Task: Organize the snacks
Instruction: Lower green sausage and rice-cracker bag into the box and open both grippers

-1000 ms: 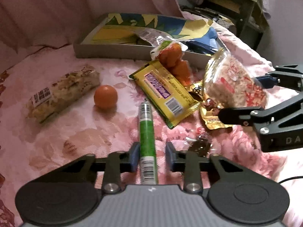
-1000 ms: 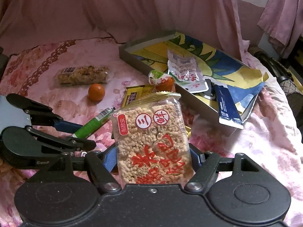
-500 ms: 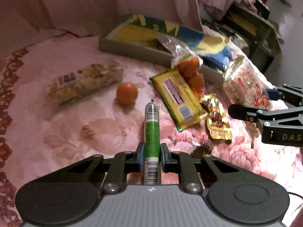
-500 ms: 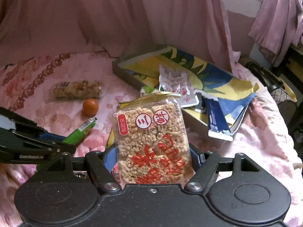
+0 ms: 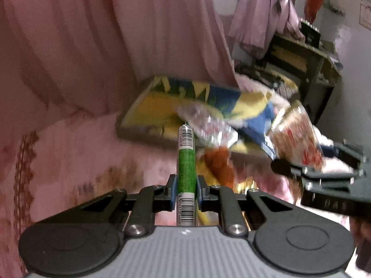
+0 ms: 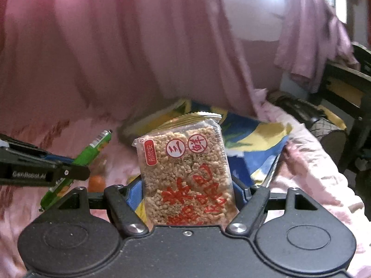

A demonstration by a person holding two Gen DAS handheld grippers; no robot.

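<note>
Left gripper [image 5: 185,193], at 6 o'clock: jaws narrow, clamped on the green stick pack [image 5: 185,162], which points to 12 o'clock. Right gripper [image 6: 186,197]: jaws wide, gripping the puffed-rice bar pack [image 6: 185,173] by its sides. Both snacks are lifted clear of the pink floral bedspread [image 5: 81,157]; the step judged in hand is carrying them to the shallow tray [image 5: 148,115] at 12 o'clock. Next: lower each over bare tray floor, then release. Obstacles: a clear wrapped snack [image 5: 206,122] lying in the tray, an orange snack bag [image 5: 220,162] at its near edge. Pink curtain [image 5: 116,46] behind.
</note>
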